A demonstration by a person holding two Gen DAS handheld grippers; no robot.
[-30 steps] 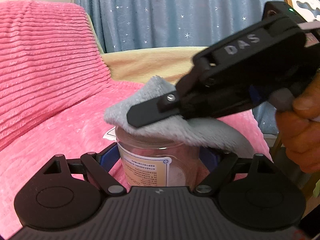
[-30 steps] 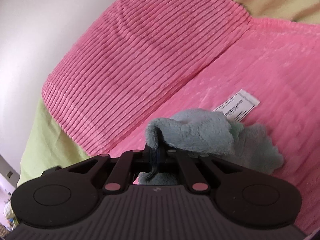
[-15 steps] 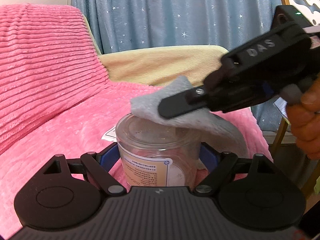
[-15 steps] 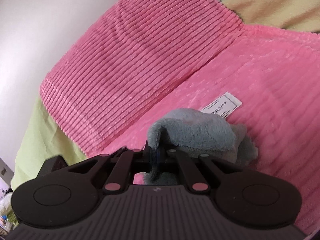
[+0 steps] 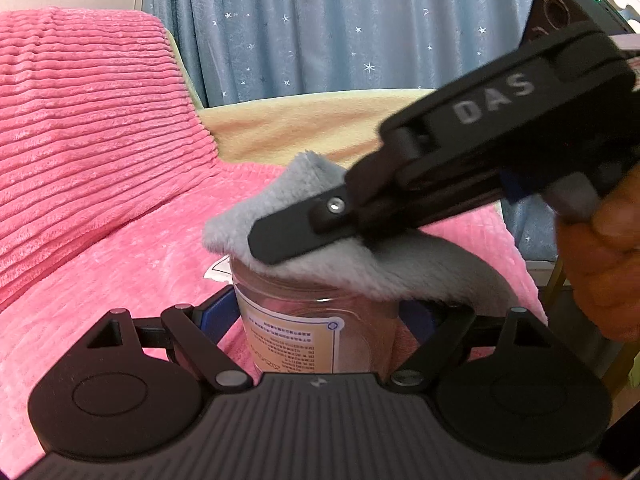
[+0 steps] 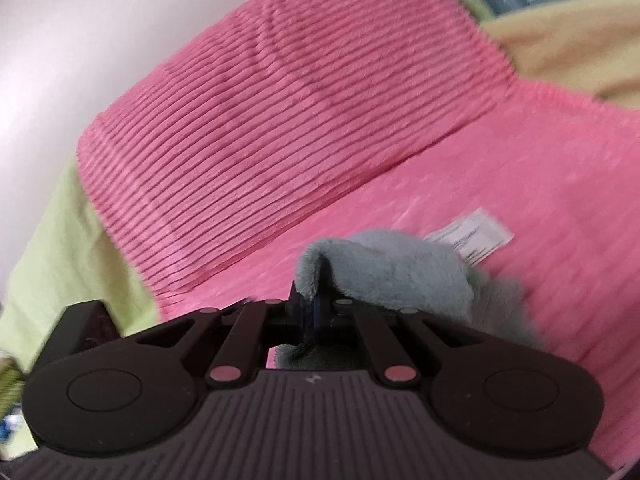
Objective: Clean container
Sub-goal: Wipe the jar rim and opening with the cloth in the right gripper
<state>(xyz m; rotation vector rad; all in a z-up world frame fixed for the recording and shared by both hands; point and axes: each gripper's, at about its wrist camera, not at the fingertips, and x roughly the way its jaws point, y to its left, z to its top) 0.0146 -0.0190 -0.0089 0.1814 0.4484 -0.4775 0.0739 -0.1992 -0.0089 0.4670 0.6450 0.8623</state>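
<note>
A clear plastic container (image 5: 304, 328) with a cream printed label stands upright on the pink blanket. My left gripper (image 5: 318, 308) is shut on it, one blue-padded finger on each side. From the right, my right gripper (image 5: 280, 240) slants down over the container's top, shut on a fluffy grey cloth (image 5: 360, 268). The cloth lies across the container's top and hides the rim. In the right wrist view the right gripper (image 6: 316, 308) pinches a fold of the same cloth (image 6: 392, 268), and the container is hidden beneath it.
A person's hand (image 5: 600, 272) holds the right gripper at the right edge. A pink ribbed cushion (image 5: 88, 140) rises on the left, and a beige cover (image 5: 304, 128) and blue starred curtain (image 5: 320, 20) lie behind. A white tag (image 6: 472, 236) is on the blanket (image 5: 120, 272).
Half a second ago the cloth had drawn back to the right, uncovering the container's top. The right gripper has now swept it left again, over the top. The left gripper held still.
</note>
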